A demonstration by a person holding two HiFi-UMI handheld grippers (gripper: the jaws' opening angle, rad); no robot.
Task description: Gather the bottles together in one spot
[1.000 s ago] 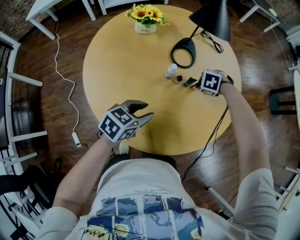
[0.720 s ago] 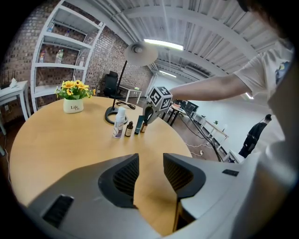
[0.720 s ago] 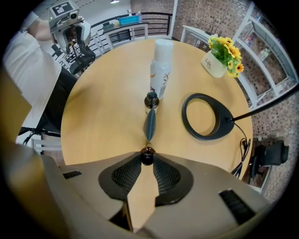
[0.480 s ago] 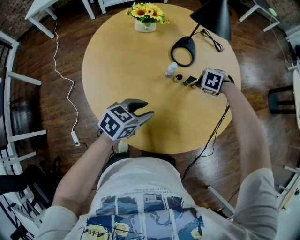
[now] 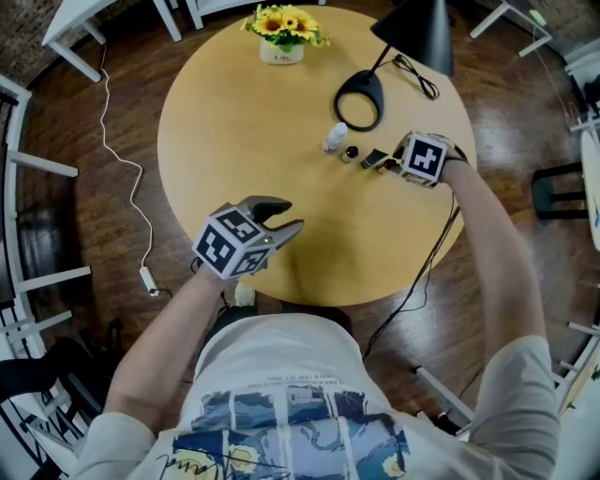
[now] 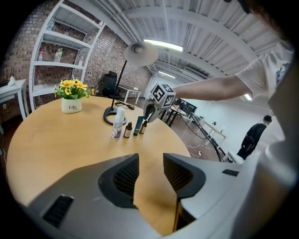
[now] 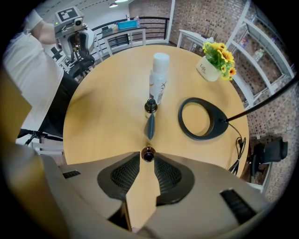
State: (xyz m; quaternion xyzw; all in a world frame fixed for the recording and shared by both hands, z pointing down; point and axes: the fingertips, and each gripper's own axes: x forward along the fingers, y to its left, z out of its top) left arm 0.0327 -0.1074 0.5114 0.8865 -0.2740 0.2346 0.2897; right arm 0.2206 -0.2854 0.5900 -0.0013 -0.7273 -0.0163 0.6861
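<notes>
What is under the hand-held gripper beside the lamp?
A small brown bottle stands between the jaws of the right hand-held gripper, which have just been opening. Only its cap shows; its body is hidden below.

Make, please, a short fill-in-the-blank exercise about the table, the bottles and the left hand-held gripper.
1. On the round table stand ___ bottles.
2. The tallest bottle is ___ in colour.
3. The flowers in the pot are ___.
4. The left hand-held gripper has its jaws apart and holds ___.

Missing words: four; white; yellow; nothing.
</notes>
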